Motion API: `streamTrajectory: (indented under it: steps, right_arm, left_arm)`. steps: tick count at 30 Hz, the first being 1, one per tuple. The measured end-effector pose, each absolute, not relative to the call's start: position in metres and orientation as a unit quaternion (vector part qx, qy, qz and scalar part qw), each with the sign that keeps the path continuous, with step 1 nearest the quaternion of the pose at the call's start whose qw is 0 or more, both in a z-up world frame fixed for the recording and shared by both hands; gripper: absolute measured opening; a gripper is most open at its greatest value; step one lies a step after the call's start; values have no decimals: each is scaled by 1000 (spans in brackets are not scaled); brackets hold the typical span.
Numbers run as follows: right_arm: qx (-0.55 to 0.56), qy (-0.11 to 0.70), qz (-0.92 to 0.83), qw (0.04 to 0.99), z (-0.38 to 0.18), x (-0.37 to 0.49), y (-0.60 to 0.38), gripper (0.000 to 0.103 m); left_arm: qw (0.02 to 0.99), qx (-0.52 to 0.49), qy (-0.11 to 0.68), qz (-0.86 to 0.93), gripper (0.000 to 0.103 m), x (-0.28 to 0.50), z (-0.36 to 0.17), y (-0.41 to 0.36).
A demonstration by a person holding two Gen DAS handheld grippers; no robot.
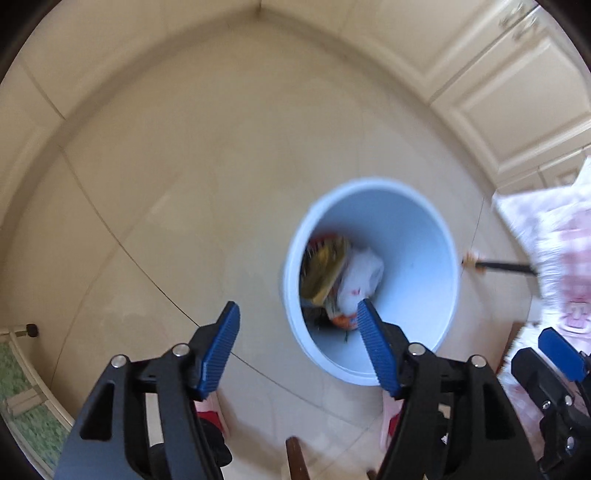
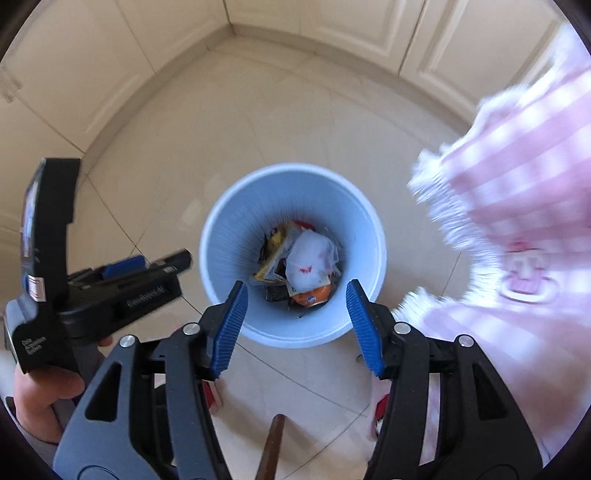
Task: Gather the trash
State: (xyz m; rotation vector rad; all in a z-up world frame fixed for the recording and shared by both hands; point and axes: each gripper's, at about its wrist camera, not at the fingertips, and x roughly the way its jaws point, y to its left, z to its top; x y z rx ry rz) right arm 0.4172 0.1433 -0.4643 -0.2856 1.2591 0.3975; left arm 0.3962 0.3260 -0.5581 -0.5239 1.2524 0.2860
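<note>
A light blue trash bin (image 1: 417, 236) stands on the tiled floor and also shows in the right wrist view (image 2: 236, 229). It holds a white crumpled bag (image 2: 310, 258), a yellow wrapper (image 1: 325, 266) and an orange packet (image 2: 314, 295). My left gripper (image 1: 297, 315) is open and empty above the bin's near left rim. My right gripper (image 2: 297, 295) is open and empty, right above the bin's near rim. The left gripper's body also shows in the right wrist view (image 2: 122, 288), left of the bin.
Pink checked cloth with a white fringe (image 2: 517, 177) hangs at the right, also in the left wrist view (image 1: 561, 251). Cream cabinet doors (image 2: 332, 29) line the far wall. A brown stick (image 2: 271, 446) lies near the bottom. A green mat (image 1: 22, 398) lies at the left.
</note>
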Motion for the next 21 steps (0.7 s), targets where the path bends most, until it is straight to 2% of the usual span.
streamTrajectory:
  steps: [6, 12, 15, 21]
  right_arm:
    - [-154, 507, 208, 822, -374, 367, 142, 61]
    - [-155, 403, 222, 874, -265, 301, 111, 63]
    - [-147, 356, 226, 895, -214, 269, 89, 65]
    - [-116, 259, 221, 933, -121, 220, 35, 70]
  left_arm:
    - [806, -226, 526, 147, 65, 350, -473, 311]
    - [866, -173, 446, 147, 66, 291, -354, 281]
    - [899, -134, 387, 154, 71, 258, -281, 256]
    - [948, -119, 259, 144, 80, 195, -159, 203]
